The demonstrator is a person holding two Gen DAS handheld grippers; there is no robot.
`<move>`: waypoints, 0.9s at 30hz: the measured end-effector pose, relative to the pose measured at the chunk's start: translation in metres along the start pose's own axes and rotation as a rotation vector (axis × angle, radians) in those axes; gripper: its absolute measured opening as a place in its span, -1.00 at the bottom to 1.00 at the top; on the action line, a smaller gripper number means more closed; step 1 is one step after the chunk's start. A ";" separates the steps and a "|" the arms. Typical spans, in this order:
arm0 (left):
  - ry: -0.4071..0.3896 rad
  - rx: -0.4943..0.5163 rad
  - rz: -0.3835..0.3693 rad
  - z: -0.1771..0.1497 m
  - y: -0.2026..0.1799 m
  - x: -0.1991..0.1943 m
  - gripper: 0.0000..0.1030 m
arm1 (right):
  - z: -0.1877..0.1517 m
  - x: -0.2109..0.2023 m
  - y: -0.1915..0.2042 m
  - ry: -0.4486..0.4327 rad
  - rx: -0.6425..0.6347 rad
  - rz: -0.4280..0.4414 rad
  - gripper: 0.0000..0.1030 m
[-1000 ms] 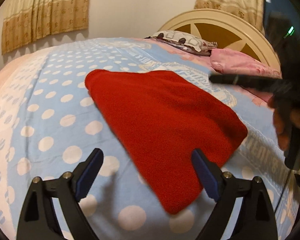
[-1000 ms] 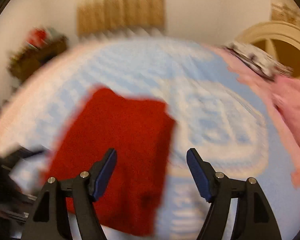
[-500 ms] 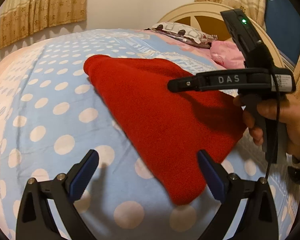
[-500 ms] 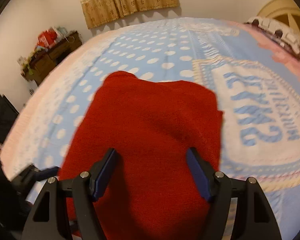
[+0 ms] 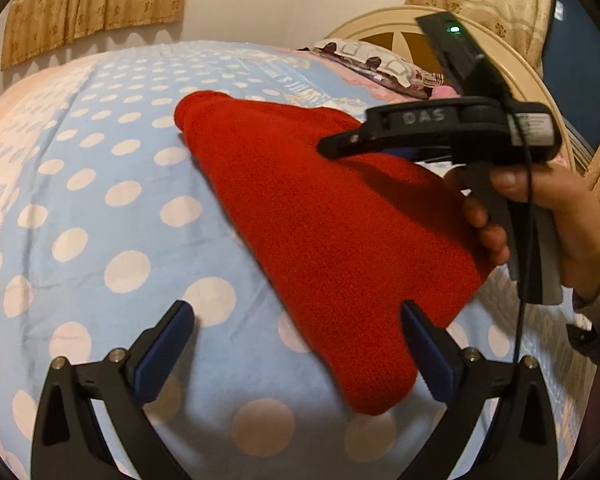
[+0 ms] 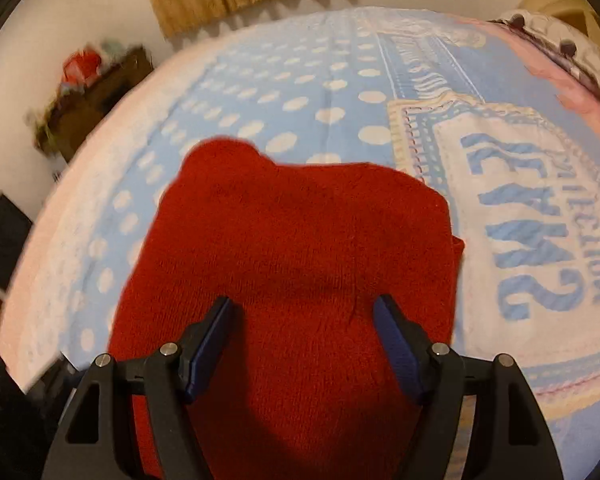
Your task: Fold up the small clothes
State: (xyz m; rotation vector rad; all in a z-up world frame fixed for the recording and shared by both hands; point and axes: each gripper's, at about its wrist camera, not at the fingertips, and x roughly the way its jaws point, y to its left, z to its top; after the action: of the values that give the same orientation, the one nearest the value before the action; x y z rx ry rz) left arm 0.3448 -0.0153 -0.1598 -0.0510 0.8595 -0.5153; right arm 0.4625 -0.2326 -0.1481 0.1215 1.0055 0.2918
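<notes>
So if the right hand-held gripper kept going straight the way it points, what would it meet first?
Most likely the red knitted garment: it lies flat on the dotted bedspread and fills the gap between the open right hand-held gripper. How far above the garment the gripper is remains unclear.

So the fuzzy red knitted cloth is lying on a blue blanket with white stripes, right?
Not stripes. The fuzzy red knitted cloth does lie on a blue blanket, but the blanket's pattern is white polka dots. The left wrist view shows the dots clearly all around the cloth.

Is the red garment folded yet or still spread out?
Folded at least once: the red garment lies flat on the bed, with a second layer's edge peeking out at its right side.
</notes>
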 end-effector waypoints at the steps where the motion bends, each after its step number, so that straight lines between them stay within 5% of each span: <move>1: 0.005 -0.006 0.002 -0.001 0.001 0.000 1.00 | 0.000 -0.003 0.002 0.001 0.001 -0.008 0.42; 9: 0.024 -0.020 0.010 -0.002 0.001 0.002 1.00 | -0.061 -0.067 0.042 -0.155 -0.156 -0.091 0.42; 15: 0.033 -0.003 0.027 -0.002 0.000 0.004 1.00 | -0.105 -0.058 0.045 -0.146 -0.263 -0.196 0.42; 27: 0.037 -0.003 0.022 -0.002 0.000 0.006 1.00 | -0.123 -0.074 0.026 -0.094 -0.232 -0.149 0.46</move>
State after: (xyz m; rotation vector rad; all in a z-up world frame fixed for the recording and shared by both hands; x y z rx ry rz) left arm 0.3467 -0.0178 -0.1649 -0.0352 0.8960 -0.4954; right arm 0.3166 -0.2341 -0.1477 -0.1488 0.8757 0.2617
